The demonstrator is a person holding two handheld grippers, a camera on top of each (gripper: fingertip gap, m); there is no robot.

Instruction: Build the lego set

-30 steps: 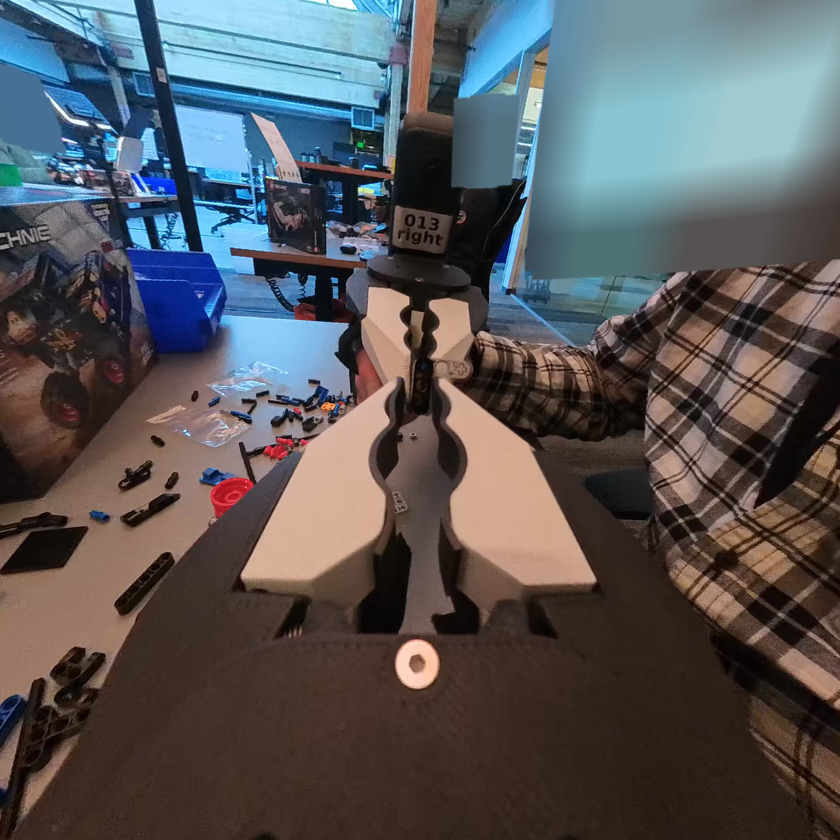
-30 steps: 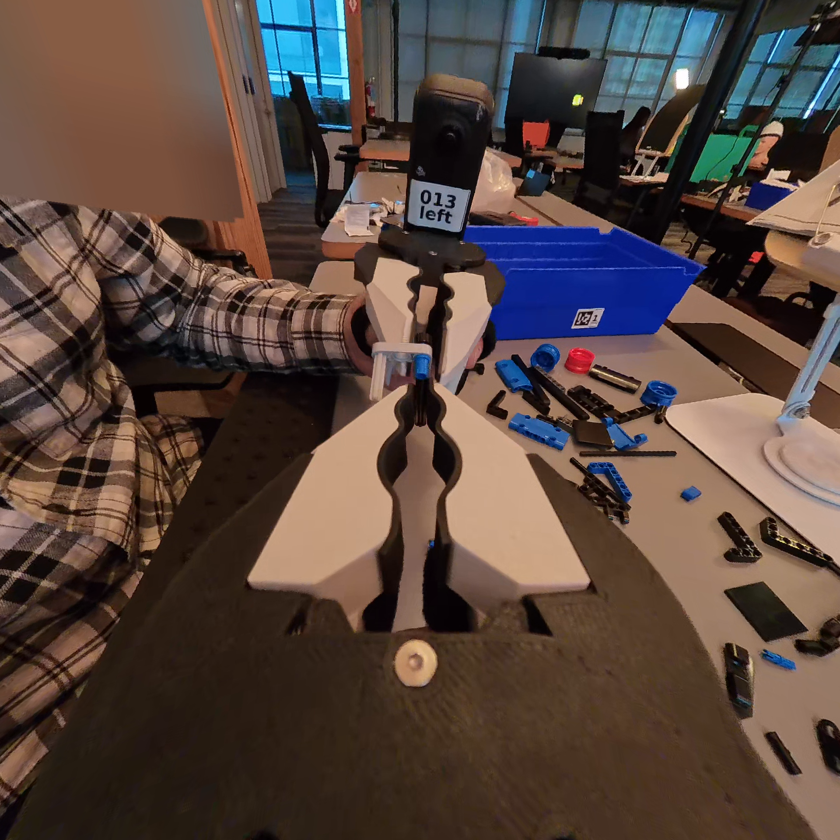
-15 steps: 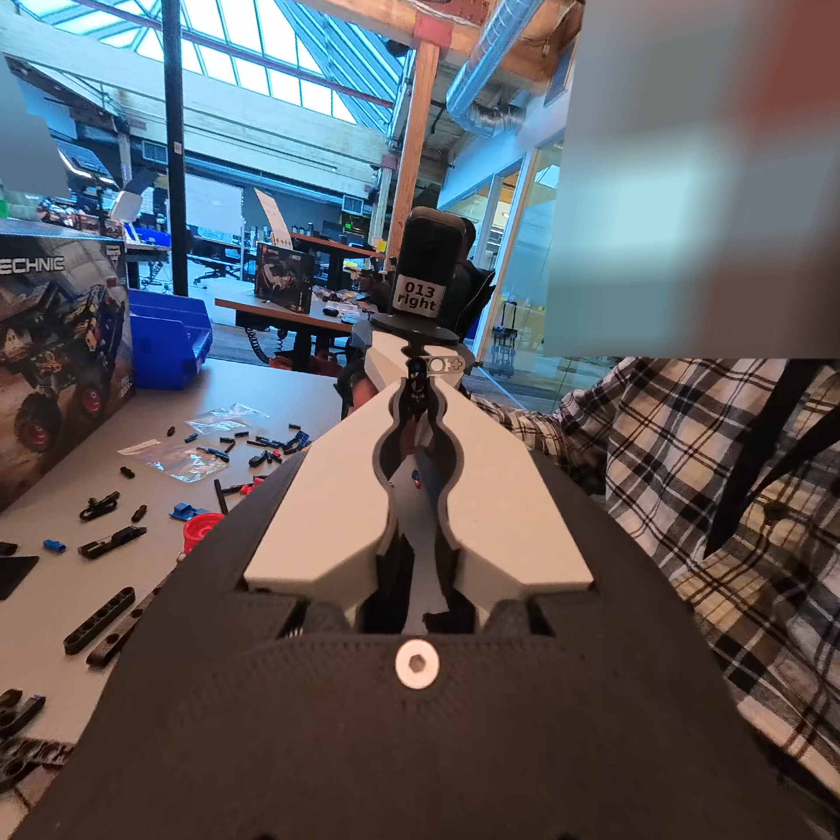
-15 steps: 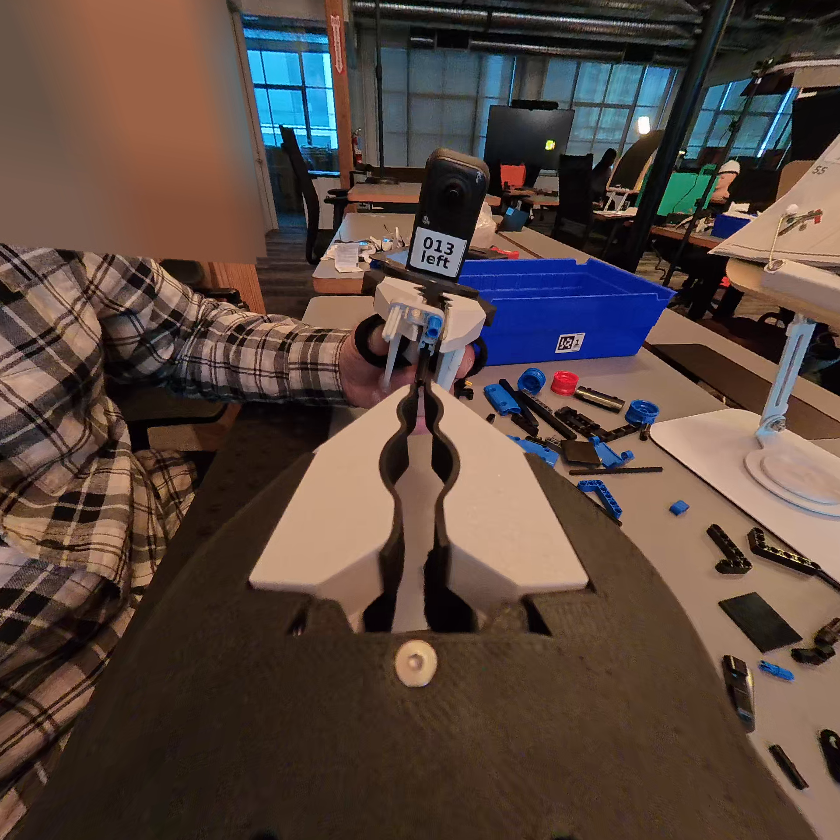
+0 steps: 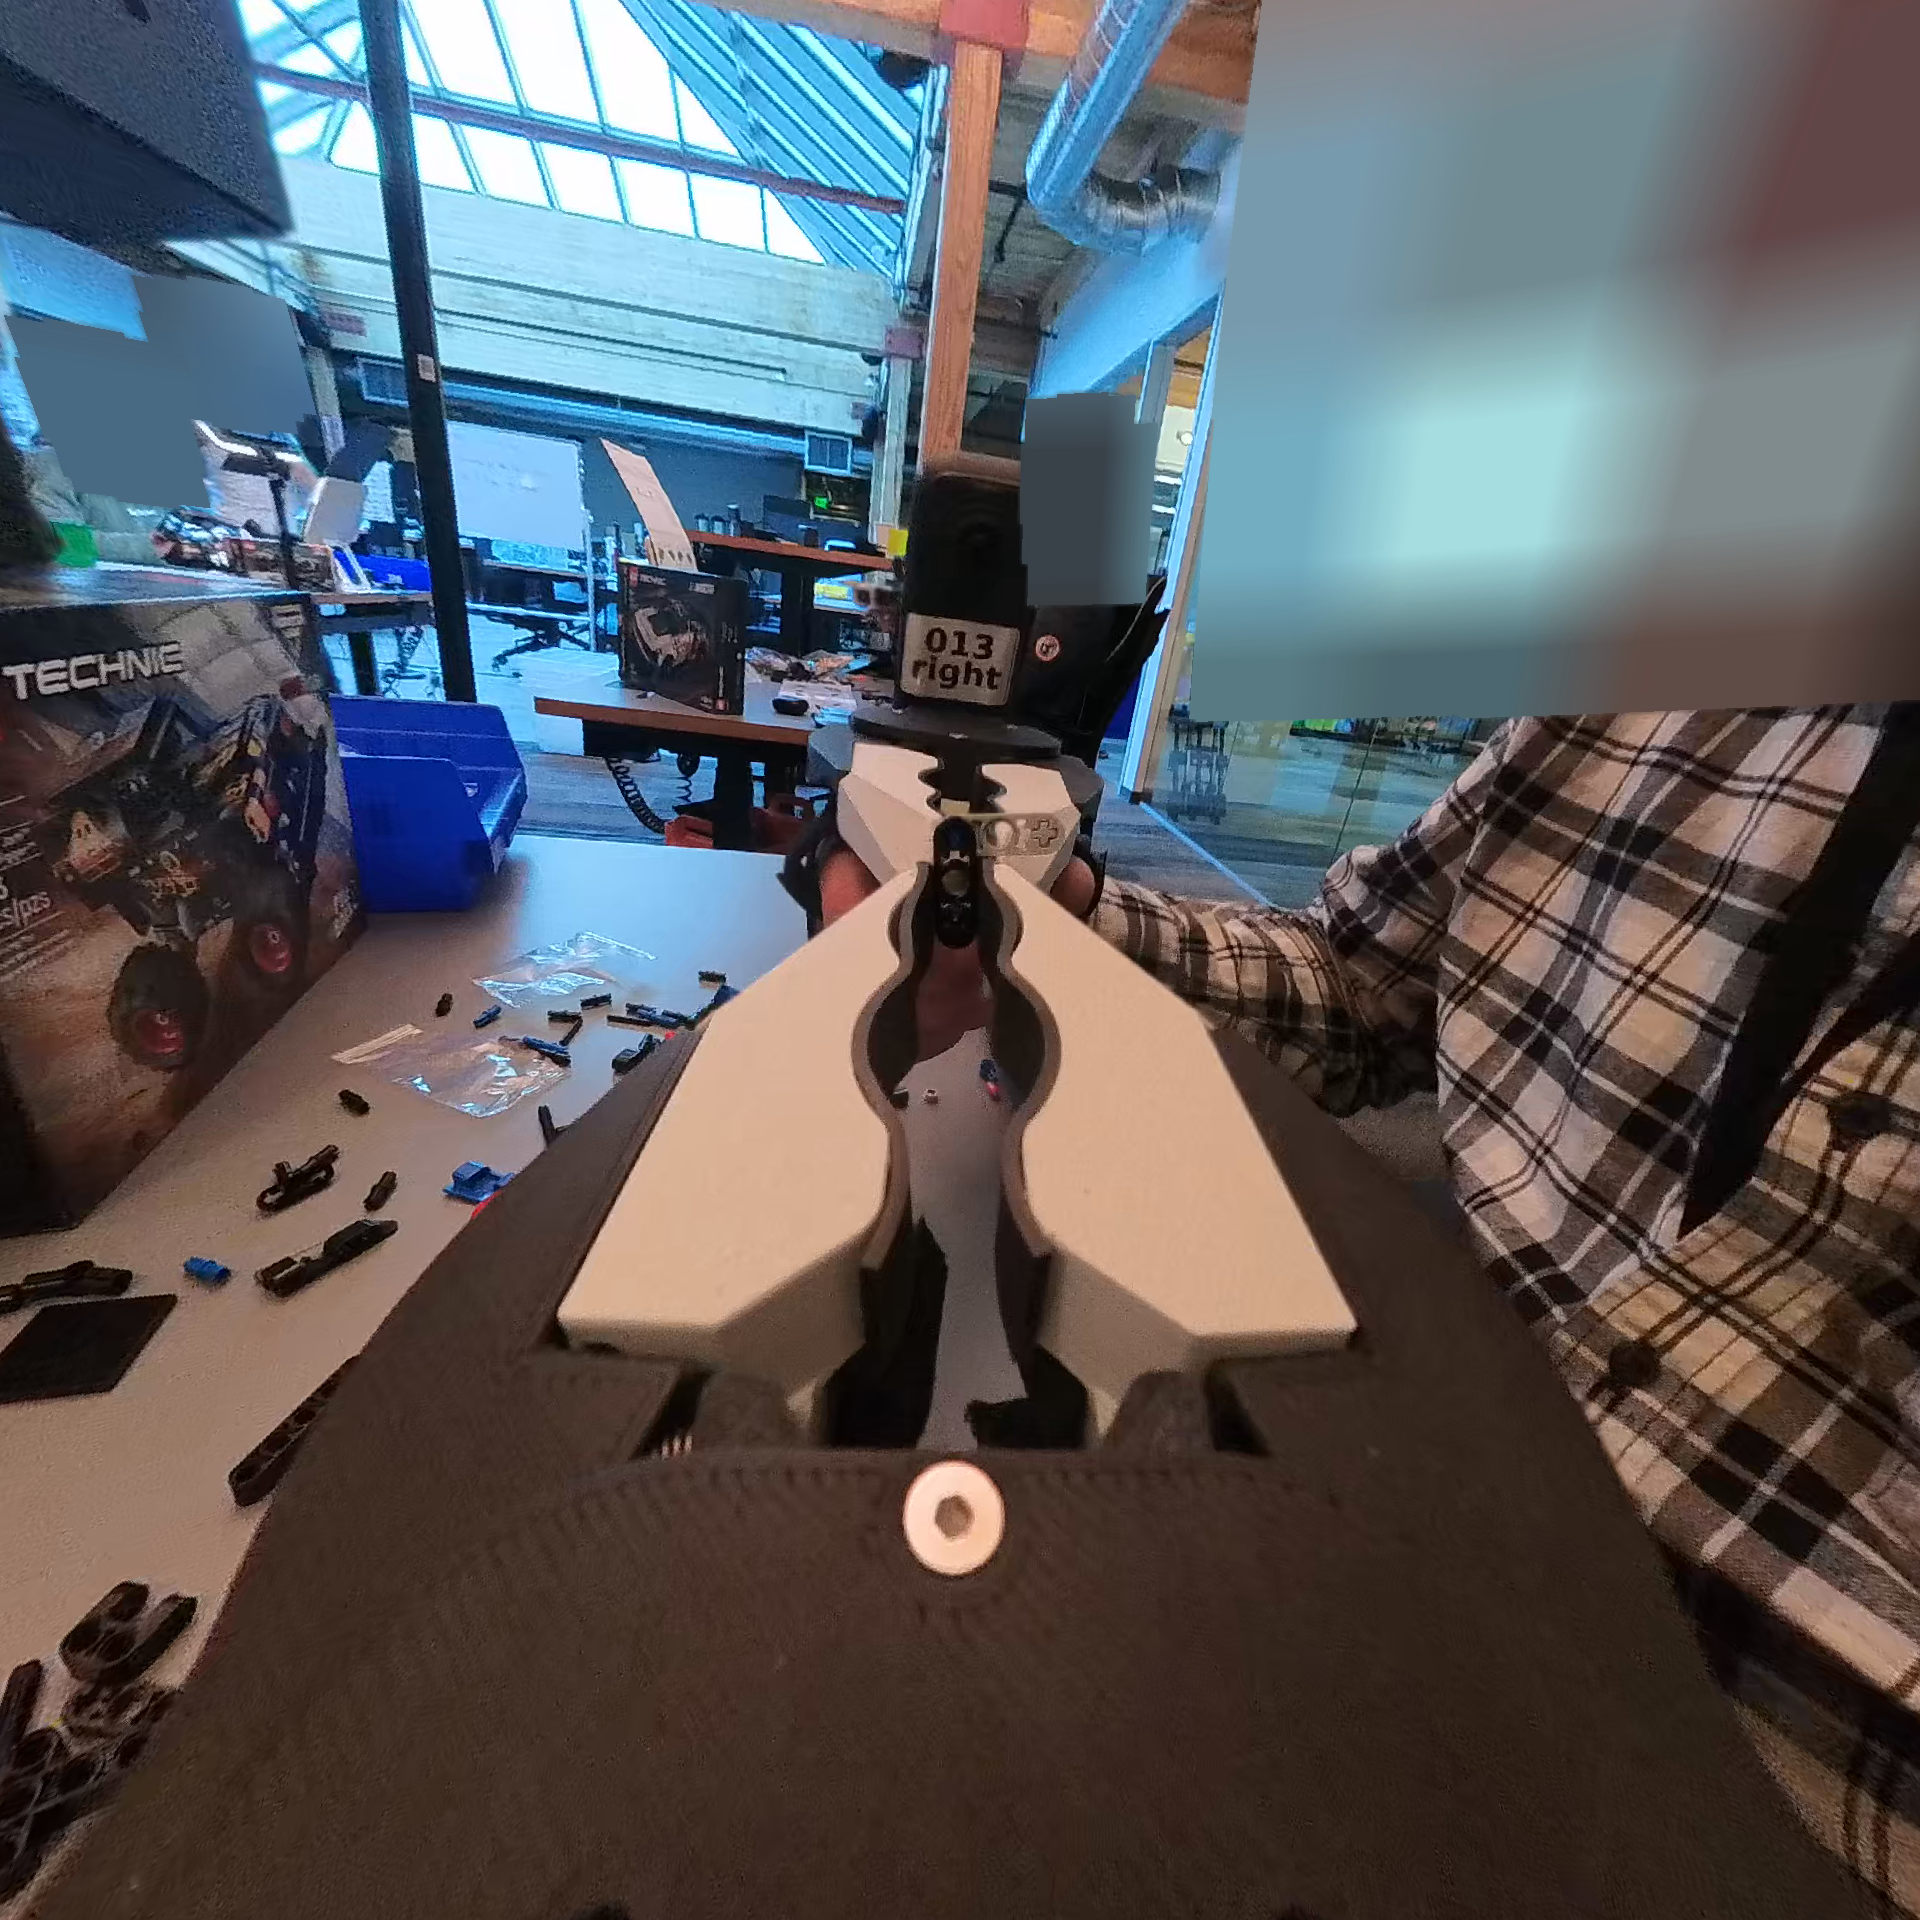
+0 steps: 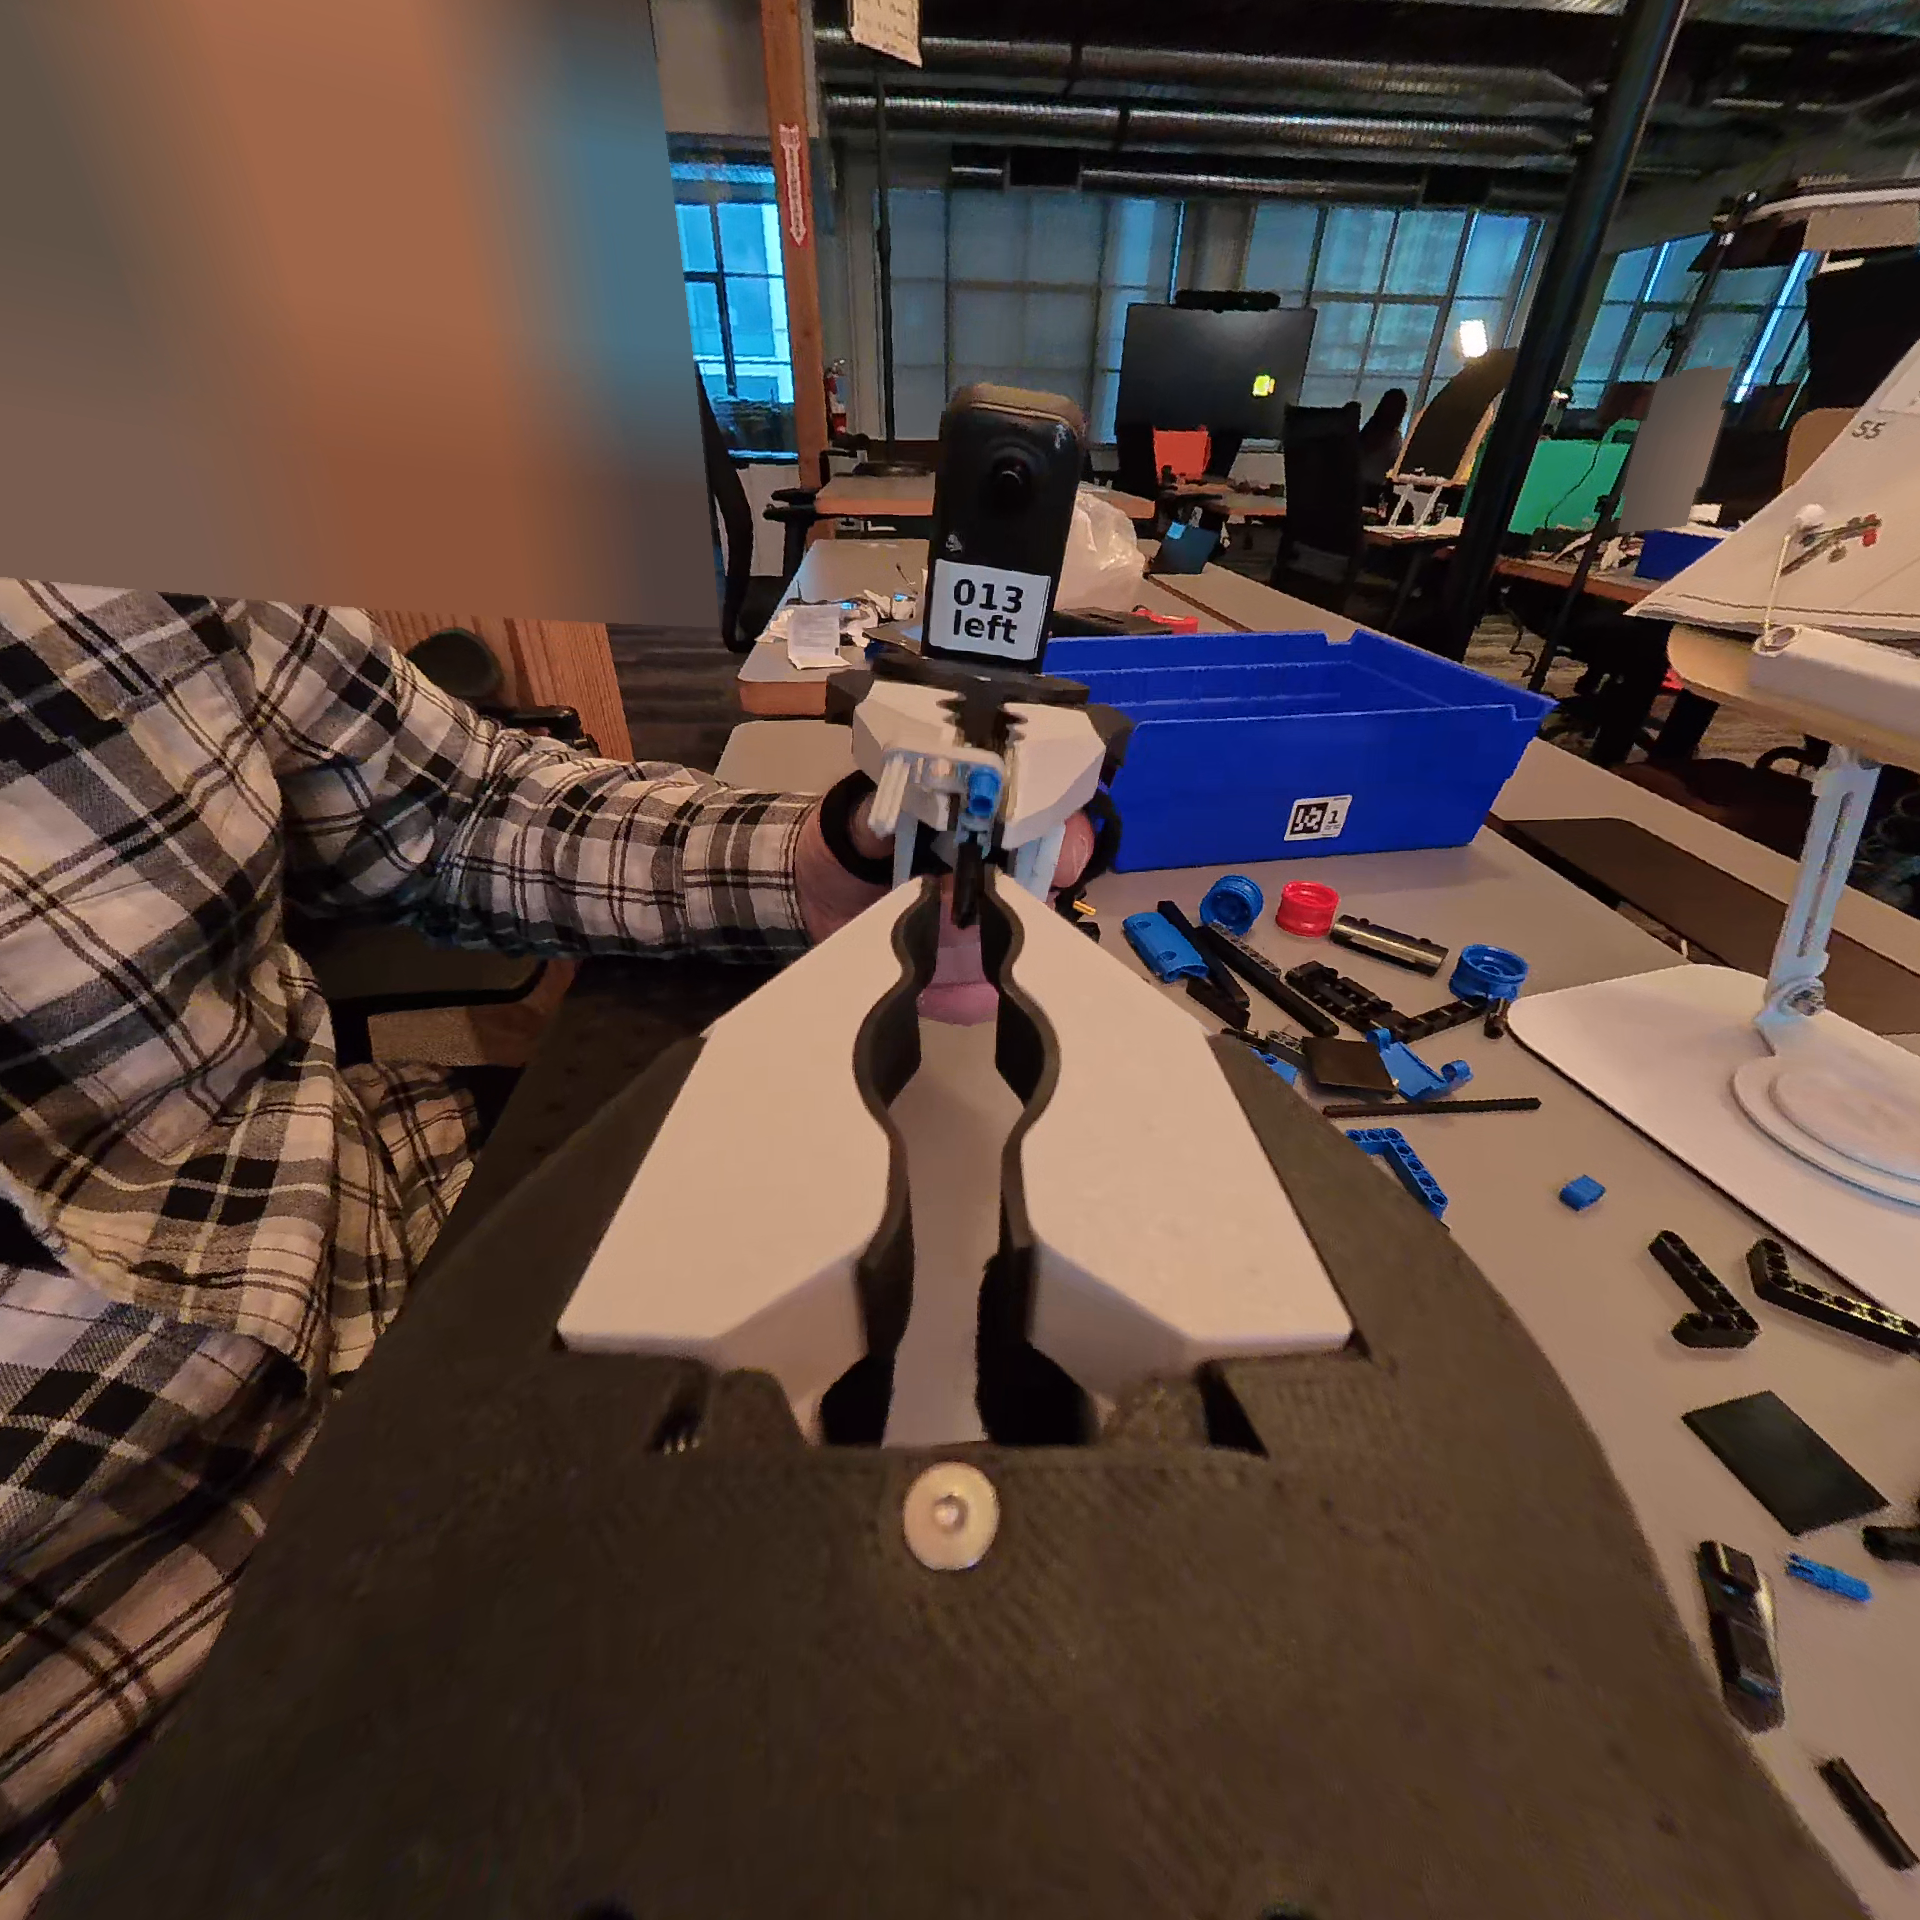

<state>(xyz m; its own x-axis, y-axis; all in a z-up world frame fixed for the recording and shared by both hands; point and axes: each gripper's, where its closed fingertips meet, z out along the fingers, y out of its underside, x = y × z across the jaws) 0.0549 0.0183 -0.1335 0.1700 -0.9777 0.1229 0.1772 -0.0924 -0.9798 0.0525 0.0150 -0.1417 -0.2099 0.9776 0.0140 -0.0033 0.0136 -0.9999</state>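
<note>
My left gripper is shut on a small white assembly whose beam sticks out to the right of its tips. In the right wrist view the left gripper faces me, and the white assembly carries a blue pin. My right gripper is shut on a small black piece that touches the underside of the assembly. The right gripper also shows in the left wrist view. Both grippers meet tip to tip, held above the table edge.
The grey table holds loose black and blue parts, plastic bags and the set's box. A blue bin stands behind the parts, a white stand at right. A person's plaid sleeve is close by. The grippers are tip to tip, or close to it.
Both grippers have risen above the table while staying tip to tip. The white assembly has turned in the left gripper, so its posts now show in the right wrist view.
</note>
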